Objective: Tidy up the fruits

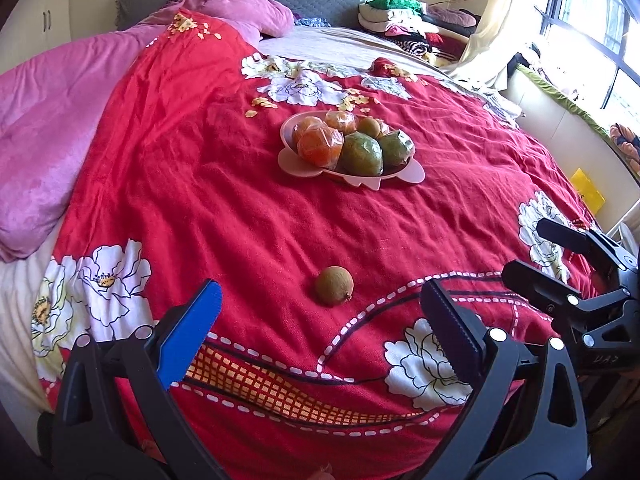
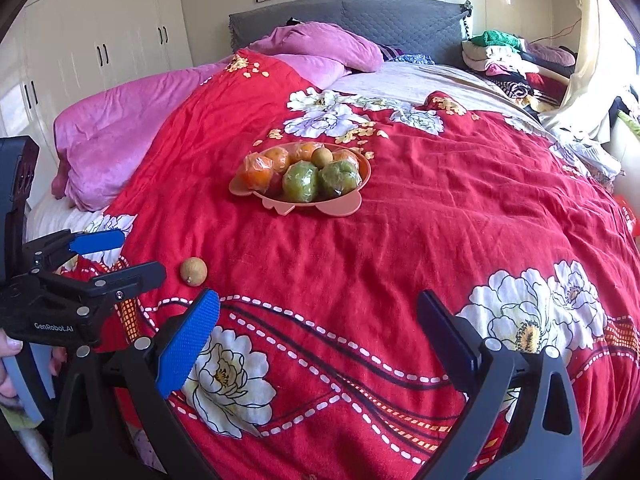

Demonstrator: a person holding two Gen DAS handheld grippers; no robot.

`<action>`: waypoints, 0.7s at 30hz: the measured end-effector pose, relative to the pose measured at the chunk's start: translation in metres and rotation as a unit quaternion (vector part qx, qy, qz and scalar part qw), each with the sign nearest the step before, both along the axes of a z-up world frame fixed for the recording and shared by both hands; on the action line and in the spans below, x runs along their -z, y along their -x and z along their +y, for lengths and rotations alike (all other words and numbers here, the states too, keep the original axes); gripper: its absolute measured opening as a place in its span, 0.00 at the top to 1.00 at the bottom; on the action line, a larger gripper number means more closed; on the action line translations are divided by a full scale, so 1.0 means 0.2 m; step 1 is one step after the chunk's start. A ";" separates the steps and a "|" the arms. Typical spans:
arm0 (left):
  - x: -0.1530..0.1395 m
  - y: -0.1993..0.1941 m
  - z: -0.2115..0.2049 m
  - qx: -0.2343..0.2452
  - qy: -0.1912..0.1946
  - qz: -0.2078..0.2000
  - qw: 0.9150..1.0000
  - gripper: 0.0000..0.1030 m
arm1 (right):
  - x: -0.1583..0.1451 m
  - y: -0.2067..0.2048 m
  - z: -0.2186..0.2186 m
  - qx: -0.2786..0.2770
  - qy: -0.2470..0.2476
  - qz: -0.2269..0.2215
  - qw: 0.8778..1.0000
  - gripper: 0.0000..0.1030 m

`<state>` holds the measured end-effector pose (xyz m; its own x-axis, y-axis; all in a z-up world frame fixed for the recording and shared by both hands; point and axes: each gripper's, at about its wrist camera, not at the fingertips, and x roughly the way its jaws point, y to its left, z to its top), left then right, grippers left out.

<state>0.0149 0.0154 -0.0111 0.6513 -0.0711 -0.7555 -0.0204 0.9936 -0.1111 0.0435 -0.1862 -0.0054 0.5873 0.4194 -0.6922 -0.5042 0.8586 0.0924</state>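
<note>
Since almost all the fruit is already piled in the pink plate (image 1: 412,174), I'd say this job is nearly wrapped up. Only one straggler left: a small brown fruit (image 1: 334,291) sitting alone on the red bedspread (image 1: 256,216), well apart from the plate and close to the near edge of the bed.

Count, as best I can make out:
- green fruits (image 1: 361,153) in plastic wrap: two, at the front of the plate
- orange fruits (image 1: 320,146) in wrap: I can make out three or four, some are hidden behind others so I won't swear to it
- small brown fruits: two, one in the plate (image 1: 368,127) behind the green ones, one loose on the bed
- plates: one

The left gripper (image 1: 320,328) is empty with its jaws spread wide, and the loose fruit sits just ahead of it, roughly centred between the two jaws, not touched. The right gripper (image 2: 316,344) is also empty with jaws wide apart, hanging over bare bedspread off to the right side, nothing near it.

My guess: the left one is lined up for that last fruit, and once it lands in the plate that's it. The plate looks pretty full though, so a round little thing could roll off the pile.
</note>
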 end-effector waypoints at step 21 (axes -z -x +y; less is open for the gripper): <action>-0.01 0.01 0.01 -0.008 0.000 0.000 1.000 0.09 | 0.00 0.00 -0.01 0.004 -0.001 0.002 1.000 0.04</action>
<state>0.0134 0.0183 -0.0081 0.6518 -0.0604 -0.7559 -0.0367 0.9931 -0.1110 0.0441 -0.1874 -0.0051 0.5875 0.4171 -0.6934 -0.4978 0.8619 0.0967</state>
